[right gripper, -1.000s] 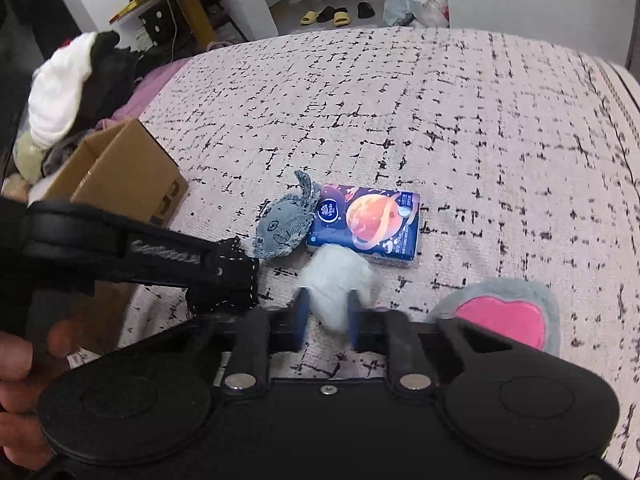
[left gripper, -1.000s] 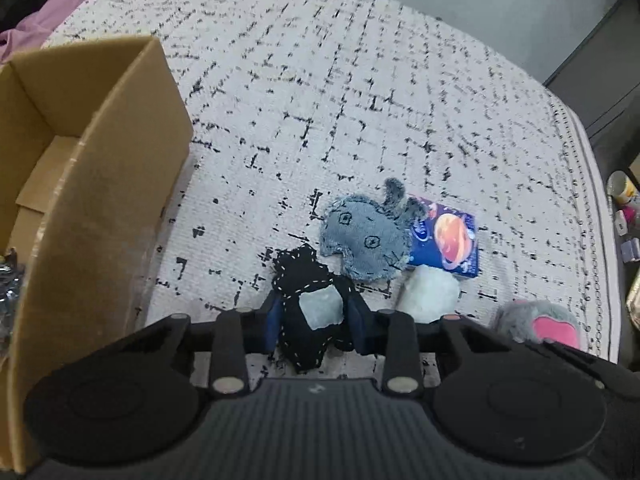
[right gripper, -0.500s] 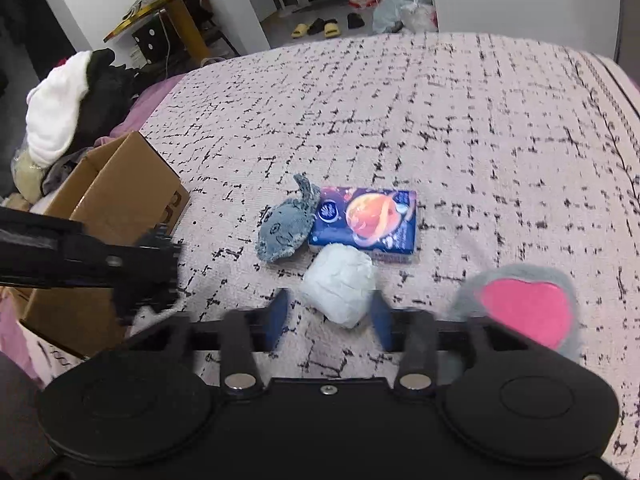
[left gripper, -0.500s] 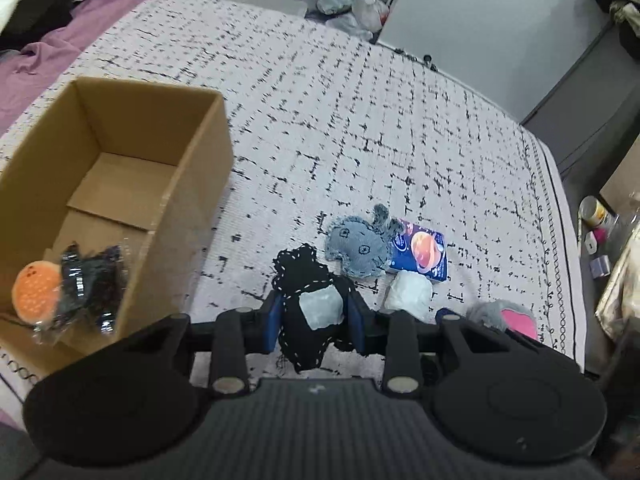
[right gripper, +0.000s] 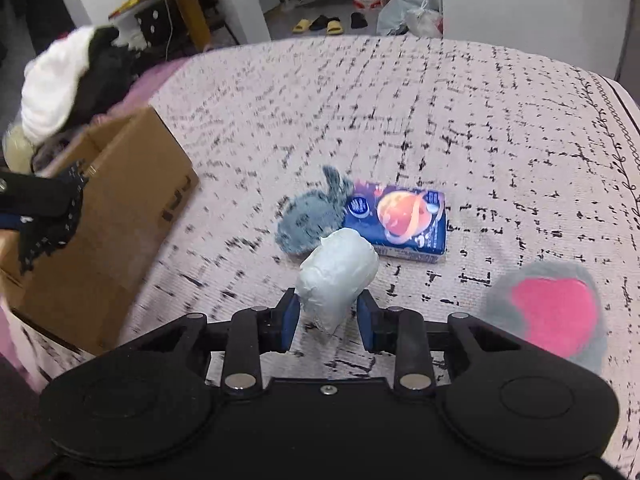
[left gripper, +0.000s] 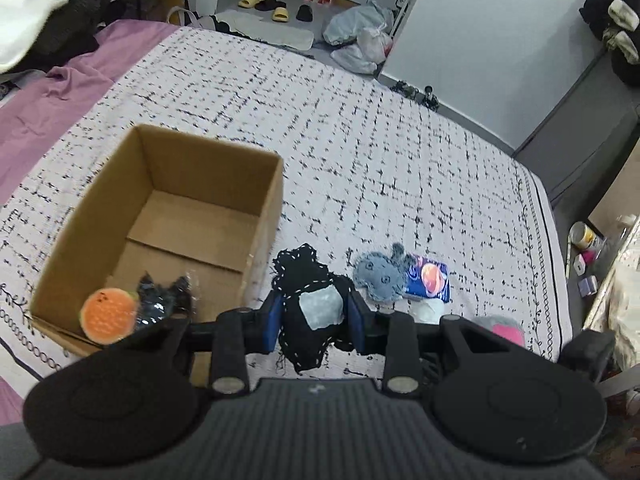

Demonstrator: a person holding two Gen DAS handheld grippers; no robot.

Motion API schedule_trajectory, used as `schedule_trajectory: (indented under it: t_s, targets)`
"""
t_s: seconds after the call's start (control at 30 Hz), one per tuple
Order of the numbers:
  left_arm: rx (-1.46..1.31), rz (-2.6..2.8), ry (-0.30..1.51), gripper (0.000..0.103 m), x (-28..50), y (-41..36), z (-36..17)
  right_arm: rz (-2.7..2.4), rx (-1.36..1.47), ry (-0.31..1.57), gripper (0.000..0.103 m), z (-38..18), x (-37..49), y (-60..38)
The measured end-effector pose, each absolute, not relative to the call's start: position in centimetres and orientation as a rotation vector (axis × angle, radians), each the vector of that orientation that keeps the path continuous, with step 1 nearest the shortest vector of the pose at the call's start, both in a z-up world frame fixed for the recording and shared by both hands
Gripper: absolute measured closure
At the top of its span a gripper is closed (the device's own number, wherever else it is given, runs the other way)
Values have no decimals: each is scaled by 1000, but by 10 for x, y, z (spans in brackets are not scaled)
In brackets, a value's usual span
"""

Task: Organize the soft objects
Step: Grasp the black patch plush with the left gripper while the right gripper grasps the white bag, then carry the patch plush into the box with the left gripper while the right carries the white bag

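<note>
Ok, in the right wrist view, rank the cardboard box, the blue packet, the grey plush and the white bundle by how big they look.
1. Cardboard box, clearly largest.
2. Blue packet and white bundle look about alike; the bundle is nearer the camera, so I won't rank them.
3. Grey plush, smallest as seen, though partly hidden behind the bundle.

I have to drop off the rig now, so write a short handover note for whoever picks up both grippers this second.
Left gripper: shut on the black stitched toy, held up beside the cardboard box.
Right gripper: jaws have just been closing, now shut on the white soft bundle.
Done: orange round toy and a dark wrapped item lie in the box.
Left on the bed cover: grey plush, blue tissue pack, grey-and-pink heart plush.
Next, probably: drop both held pieces in the box.
</note>
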State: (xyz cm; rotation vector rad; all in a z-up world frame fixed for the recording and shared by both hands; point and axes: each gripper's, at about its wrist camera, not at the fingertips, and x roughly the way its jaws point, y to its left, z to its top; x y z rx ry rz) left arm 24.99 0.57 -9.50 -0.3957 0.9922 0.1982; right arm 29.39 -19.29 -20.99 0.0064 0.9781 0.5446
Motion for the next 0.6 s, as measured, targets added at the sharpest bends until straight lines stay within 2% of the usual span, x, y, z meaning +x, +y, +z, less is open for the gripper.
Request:
schedule_trajectory:
  t_s: [0.6]
  targets:
    - [-428, 118, 934, 69, 233, 64, -70, 538, -10, 901, 72, -136, 260, -171]
